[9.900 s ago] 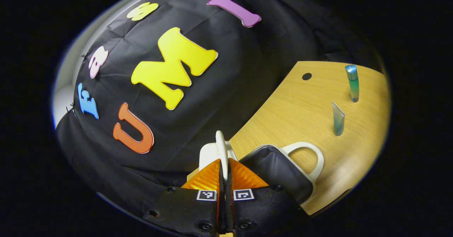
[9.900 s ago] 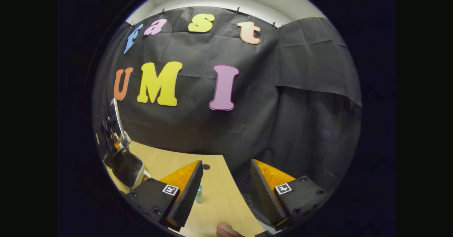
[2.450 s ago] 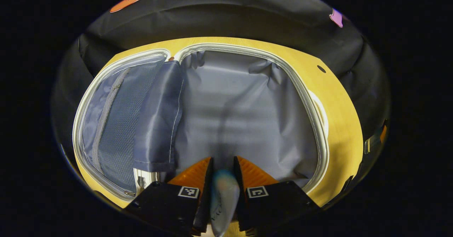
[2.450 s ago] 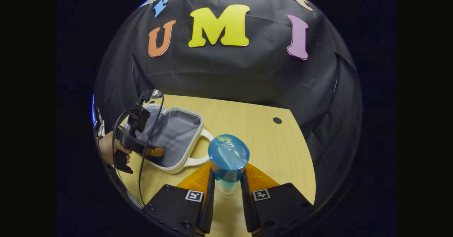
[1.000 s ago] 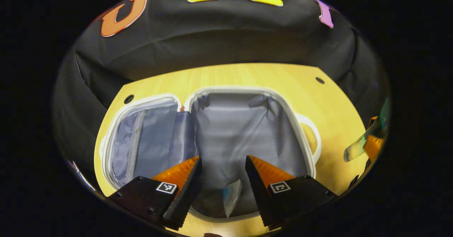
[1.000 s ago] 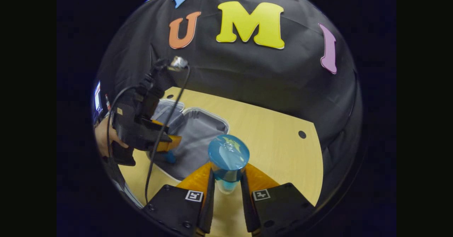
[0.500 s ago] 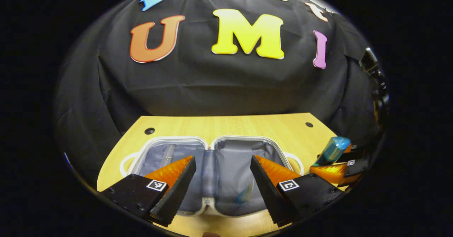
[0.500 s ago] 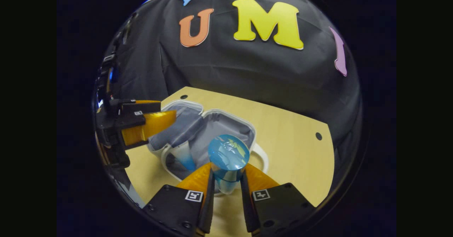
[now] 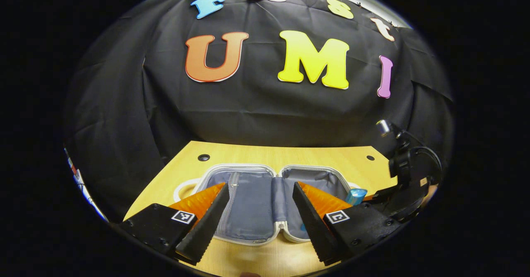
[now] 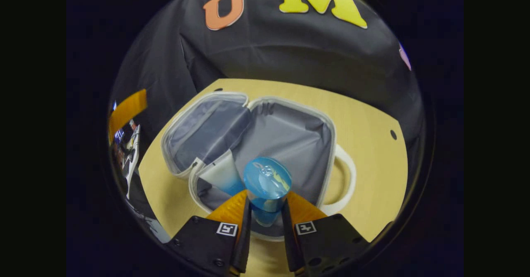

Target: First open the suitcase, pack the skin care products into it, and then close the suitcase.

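My right gripper [image 10: 266, 223] is clamped on the bottle [image 10: 267, 186] over the open suitcase [image 10: 285, 140]; my left gripper [image 9: 258, 215] is spread apart, and its view catches the far worktop [image 9: 285, 155].

The left gripper view sits low near the front edge of the light wooden table [image 9: 256, 264], looking nearly level across the open white suitcase with grey lining [image 9: 252, 210] toward the booth's black cloth wall. The right gripper view hangs close above that same suitcase [image 10: 285, 136], tilted steeply down into its right half from the near side. Both take in the suitcase and table [image 10: 372, 144], and the left gripper view catches the right gripper [image 9: 364, 200] at its right edge.
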Demonstrator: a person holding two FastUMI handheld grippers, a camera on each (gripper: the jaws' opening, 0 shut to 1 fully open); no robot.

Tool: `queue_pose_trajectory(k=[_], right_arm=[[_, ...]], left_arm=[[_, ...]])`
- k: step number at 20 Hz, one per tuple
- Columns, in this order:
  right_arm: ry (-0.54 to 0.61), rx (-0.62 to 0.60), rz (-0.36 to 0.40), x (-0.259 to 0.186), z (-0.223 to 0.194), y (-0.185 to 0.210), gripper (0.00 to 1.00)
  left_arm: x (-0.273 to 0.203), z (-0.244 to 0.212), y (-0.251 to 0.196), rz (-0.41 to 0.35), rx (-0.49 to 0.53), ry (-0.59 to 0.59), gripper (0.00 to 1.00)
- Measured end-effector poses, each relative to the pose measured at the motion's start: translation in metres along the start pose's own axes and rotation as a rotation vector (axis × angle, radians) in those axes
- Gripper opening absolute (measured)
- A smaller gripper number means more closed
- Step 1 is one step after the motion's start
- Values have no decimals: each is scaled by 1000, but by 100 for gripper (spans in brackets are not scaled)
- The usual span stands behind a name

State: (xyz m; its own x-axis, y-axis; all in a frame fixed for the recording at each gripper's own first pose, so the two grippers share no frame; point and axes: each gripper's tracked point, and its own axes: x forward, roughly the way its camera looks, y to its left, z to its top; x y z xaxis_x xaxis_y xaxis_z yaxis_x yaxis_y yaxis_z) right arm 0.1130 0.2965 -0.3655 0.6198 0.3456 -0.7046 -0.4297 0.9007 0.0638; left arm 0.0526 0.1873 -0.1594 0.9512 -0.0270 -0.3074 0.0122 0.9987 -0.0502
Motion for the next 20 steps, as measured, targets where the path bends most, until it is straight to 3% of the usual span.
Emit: queue_pose_trajectory(k=[6,16,20], right_arm=[[-5,24,-11,19,13,3,34],[103,220,-123,69,0,-20,34],[102,213,-115,66,-3,-15,37]], left_arm=[[-8,15,4,-9,-25,-60,98],[-8,11,15,3,-57,-39,98],[-9,1,26,26,-86,-12,98]])
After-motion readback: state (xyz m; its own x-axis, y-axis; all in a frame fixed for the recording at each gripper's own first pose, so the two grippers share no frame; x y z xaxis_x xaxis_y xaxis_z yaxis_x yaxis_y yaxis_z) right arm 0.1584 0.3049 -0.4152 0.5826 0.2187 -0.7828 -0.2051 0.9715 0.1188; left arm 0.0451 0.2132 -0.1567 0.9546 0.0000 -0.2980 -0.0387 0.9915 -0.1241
